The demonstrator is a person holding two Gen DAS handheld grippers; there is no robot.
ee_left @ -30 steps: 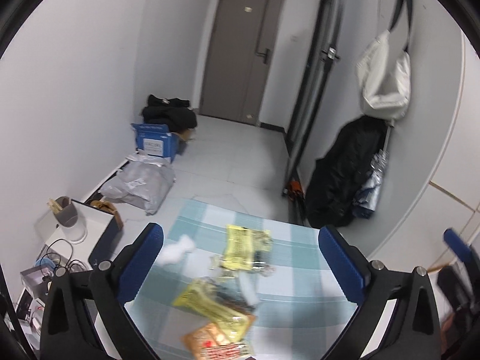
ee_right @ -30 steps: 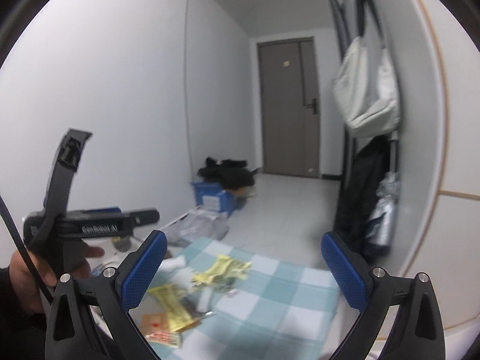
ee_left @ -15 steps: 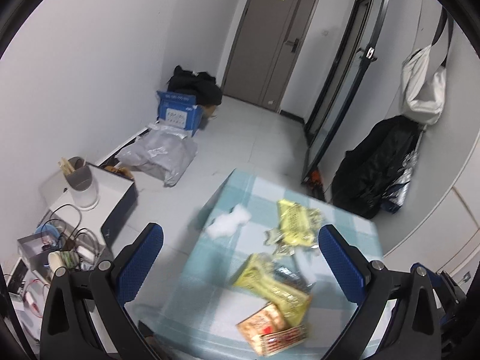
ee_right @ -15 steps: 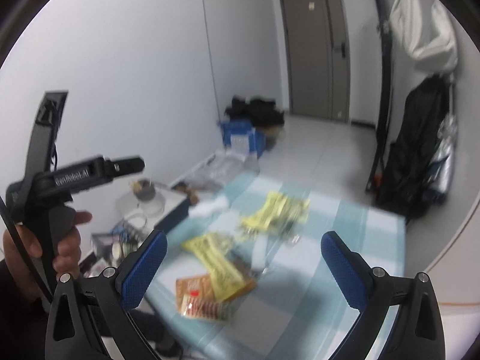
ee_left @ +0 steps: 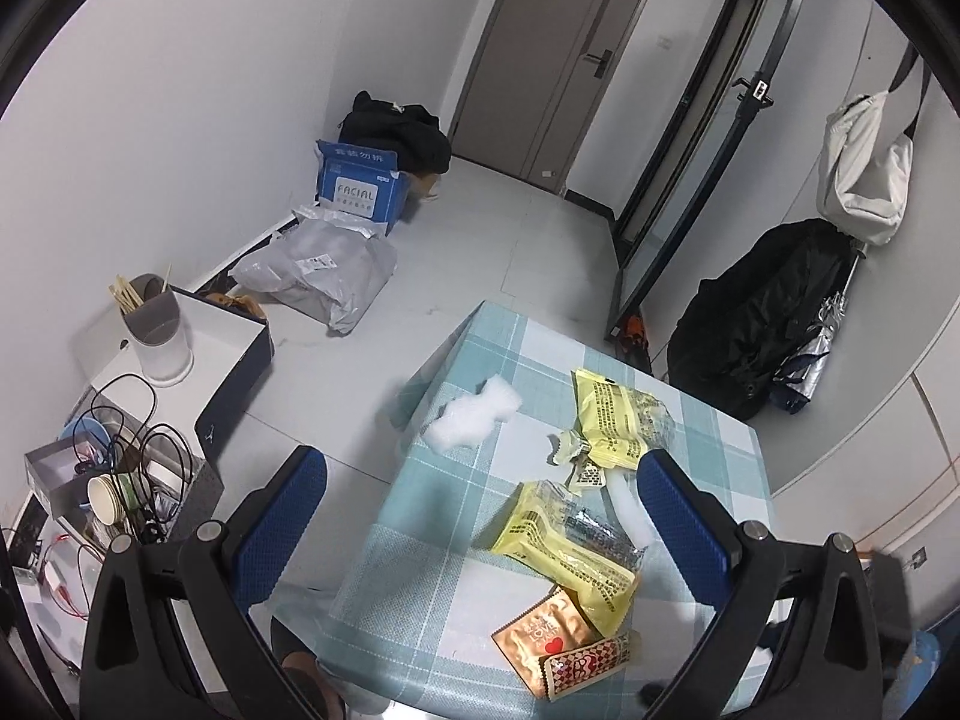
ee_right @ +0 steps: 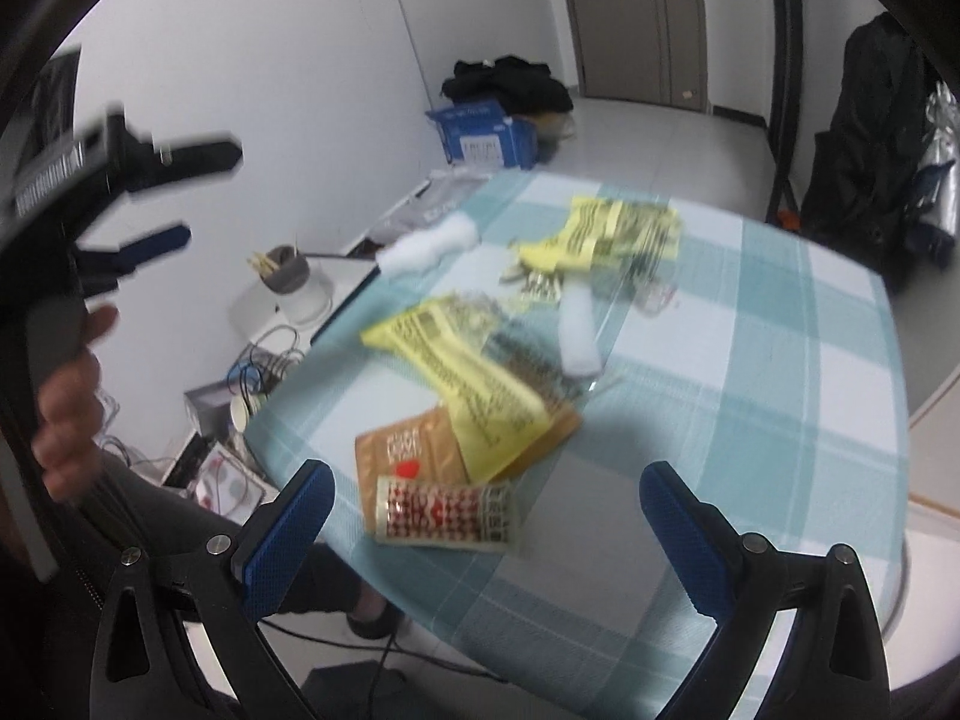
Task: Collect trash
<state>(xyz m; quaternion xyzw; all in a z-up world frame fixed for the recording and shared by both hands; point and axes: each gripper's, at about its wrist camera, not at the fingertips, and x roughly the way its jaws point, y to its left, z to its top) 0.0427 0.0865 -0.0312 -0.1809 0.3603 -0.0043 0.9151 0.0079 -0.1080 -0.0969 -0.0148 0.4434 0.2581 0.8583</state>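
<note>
Step in hand, as judged: approach — nothing is picked up yet. Both tools hang above the tabletop (ee_left: 540,348), a checked teal-and-white cloth, and neither touches anything.

Left tool (ee_left: 480,516): fingers spread wide, empty, over the tabletop's left edge. Right tool (ee_right: 486,525): also spread wide and empty, its gap framing the nearest wrapper. The right view is motion-blurred, so fine detail there is uncertain.

Trash lies loose in a line along the middle of the tabletop:
- red-patterned wrapper (ee_right: 447,516) at the near end, flat, long axis across the right tool's view, overlapping the brown foil sachet (ee_right: 408,450).
- near yellow wrapper (ee_right: 462,378), long axis diagonal, one end lying over the sachet, the other pointing toward the far-left corner.
- far yellow wrapper (ee_right: 606,234), crumpled, beyond it.
- white tissue wad (ee_left: 474,417) near the far-left edge, and a white roll (ee_right: 579,330) between the yellow wrappers.

No bin or bag is identifiable in either view.

Next move, judged: lower the right tool onto the red-patterned wrapper — thin and flat, so the fingers must pinch an edge or scrape under it, ideally across its short axis.
</note>
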